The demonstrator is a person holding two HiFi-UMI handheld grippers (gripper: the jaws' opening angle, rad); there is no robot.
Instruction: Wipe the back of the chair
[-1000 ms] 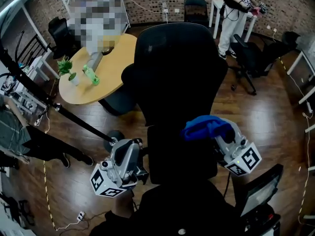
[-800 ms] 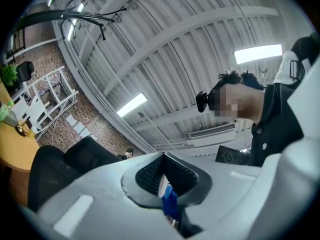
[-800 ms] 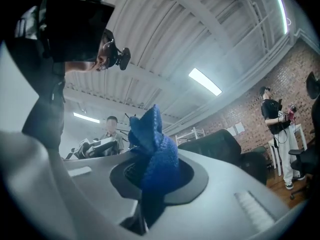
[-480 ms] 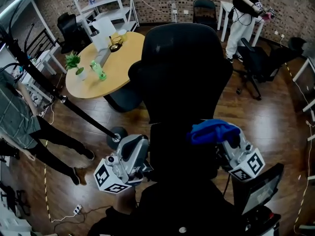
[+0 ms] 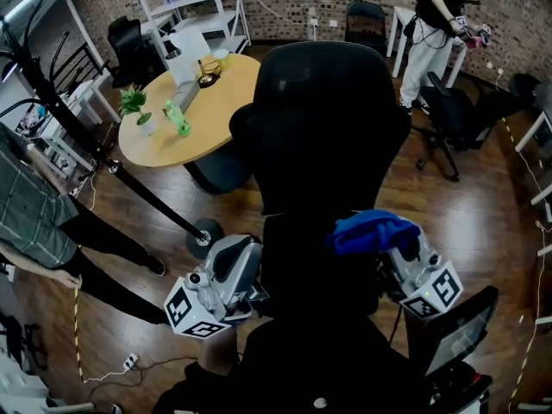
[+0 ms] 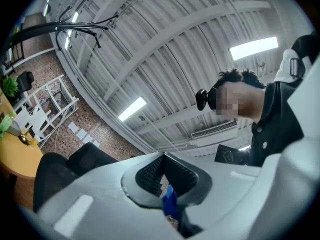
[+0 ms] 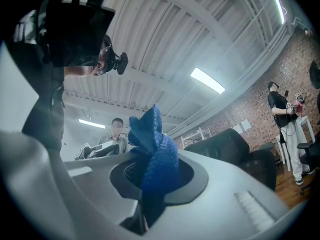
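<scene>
Hardly anything's moved vs half a sec ago: right gripper (image 7: 152, 166) pinching blue cloth (image 7: 150, 136) by black mesh chair (image 5: 328, 128) (tall curved back), left gripper (image 6: 162, 156) pressed together.

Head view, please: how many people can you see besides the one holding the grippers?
2. One person in a checked shirt is at the left edge; another person in white trousers stands at the top right. The chair back may hide more.
</scene>
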